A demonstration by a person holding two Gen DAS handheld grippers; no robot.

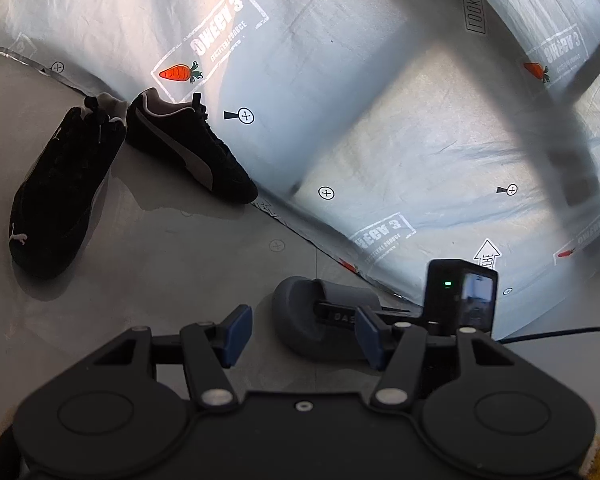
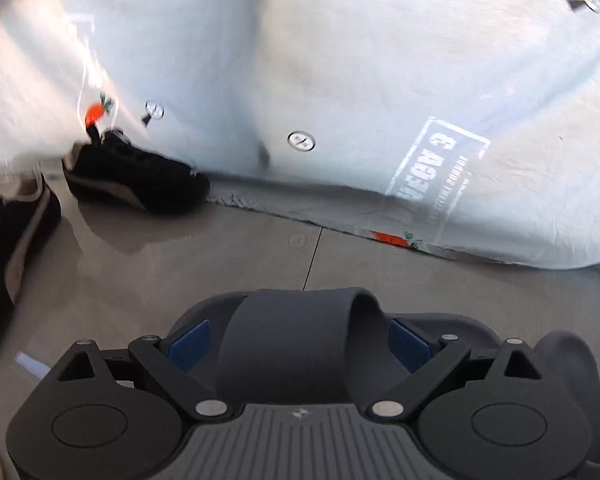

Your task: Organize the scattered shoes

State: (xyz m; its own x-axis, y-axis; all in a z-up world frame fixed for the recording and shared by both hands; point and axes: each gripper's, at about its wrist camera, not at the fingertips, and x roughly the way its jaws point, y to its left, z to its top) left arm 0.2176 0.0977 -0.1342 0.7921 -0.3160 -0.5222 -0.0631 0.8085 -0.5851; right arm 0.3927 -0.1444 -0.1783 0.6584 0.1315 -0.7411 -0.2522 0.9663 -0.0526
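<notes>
Patchy sunlight, hard shadows, blurred fisheye edges

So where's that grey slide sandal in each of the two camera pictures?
Left wrist view: the grey slide sandal lies low, right of centre, just past the fingertips.
Right wrist view: bottom centre, its strap between the open blue pads.
Shared landmark: the black sneaker against the printed sheet.

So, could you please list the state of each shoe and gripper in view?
Right gripper: open, fingers straddling the slide's strap, no grip visible.
Left gripper: open, empty.
Grey slide: on the floor.
Near black sneaker: upright on the floor.
Far black sneaker: upright, by the sheet's edge.
</notes>
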